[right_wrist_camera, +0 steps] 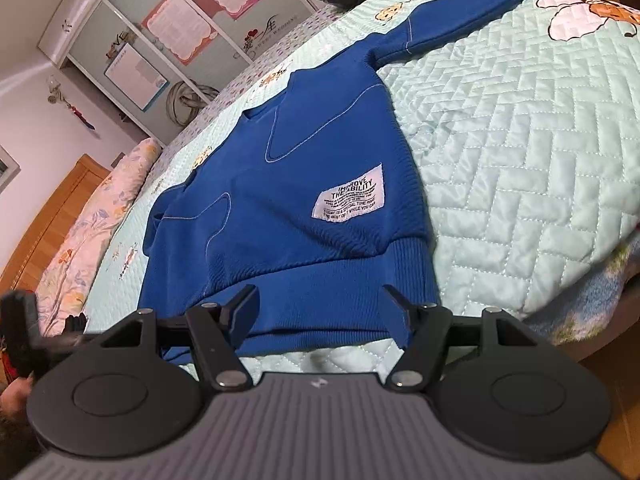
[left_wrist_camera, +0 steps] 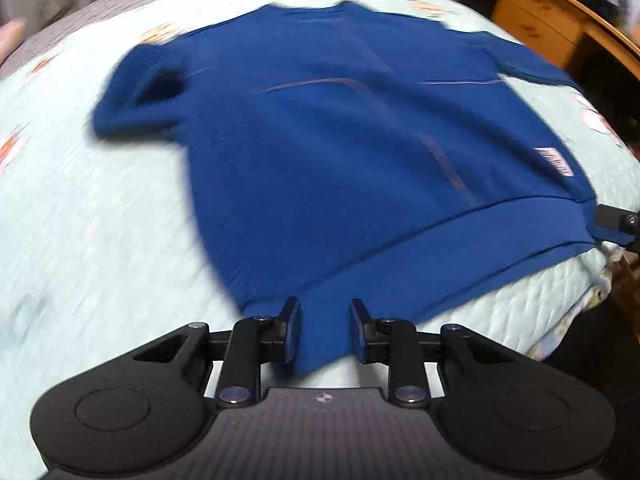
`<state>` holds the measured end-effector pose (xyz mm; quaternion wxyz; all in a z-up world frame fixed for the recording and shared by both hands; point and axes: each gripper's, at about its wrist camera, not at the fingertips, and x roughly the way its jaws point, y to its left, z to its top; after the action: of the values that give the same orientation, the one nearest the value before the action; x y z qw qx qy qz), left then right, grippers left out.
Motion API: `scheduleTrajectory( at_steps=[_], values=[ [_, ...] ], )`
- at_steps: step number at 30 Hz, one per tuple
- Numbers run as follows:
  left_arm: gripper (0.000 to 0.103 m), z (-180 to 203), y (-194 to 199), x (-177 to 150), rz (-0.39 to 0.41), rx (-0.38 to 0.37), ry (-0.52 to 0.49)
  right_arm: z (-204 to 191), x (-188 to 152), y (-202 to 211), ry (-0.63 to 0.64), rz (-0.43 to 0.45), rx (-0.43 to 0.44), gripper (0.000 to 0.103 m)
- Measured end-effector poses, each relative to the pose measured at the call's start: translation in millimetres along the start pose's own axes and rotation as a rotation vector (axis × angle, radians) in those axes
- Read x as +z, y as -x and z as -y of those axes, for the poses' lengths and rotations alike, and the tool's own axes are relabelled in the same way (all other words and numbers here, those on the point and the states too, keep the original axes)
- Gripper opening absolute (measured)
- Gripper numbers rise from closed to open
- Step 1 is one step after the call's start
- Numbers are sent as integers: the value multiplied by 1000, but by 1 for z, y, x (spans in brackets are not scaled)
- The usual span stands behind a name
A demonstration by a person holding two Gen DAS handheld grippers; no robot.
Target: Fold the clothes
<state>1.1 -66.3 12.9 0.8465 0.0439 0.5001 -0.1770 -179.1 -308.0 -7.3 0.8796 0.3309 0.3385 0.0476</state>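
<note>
Lying flat on my bed's pale quilt (right_wrist_camera: 520, 128) is one blue sweater (right_wrist_camera: 288, 184), hem toward me, neckline away, its long axis running straight ahead. One white label (right_wrist_camera: 348, 194) sits near the hem. My two tools meet that hem: the left hand-held gripper (left_wrist_camera: 325, 330), jaws partly apart, has a hem corner between them, pressing unclear; the right hand-held gripper (right_wrist_camera: 318, 312) stands spread astride the ribbing. A floral pillow (right_wrist_camera: 100, 216), wooden headboard (right_wrist_camera: 52, 216) and glass-door cabinet (right_wrist_camera: 160, 40) lie beyond.
</note>
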Motion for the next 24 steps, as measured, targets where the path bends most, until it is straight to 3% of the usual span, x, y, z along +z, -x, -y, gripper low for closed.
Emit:
scheduleTrajectory(
  at_steps=[3,8,12,18,19,21,24],
  values=[
    [26,-15,19,-15,-14,20,63,1,-1,-2,-9,8,6,69],
    [34,-42,38,-20,101,-75,233,0,-3,-2,-19,19,10,73],
    [34,-62,20,-15,84,-140,404,2,-4,0,-37,25,19,73],
    [36,-69,-3,-11,78,-206,545,1,-6,1,-35,25,16,73],
    [33,-73,-10,-13,81,-215,568,1,-6,1,-35,26,14,73],
    [9,-75,-17,-14,70,-221,581,0,-6,1,-30,29,13,74],
    [6,-65,-14,-10,84,-191,514,-1,-8,1,-18,33,15,75]
  ],
)
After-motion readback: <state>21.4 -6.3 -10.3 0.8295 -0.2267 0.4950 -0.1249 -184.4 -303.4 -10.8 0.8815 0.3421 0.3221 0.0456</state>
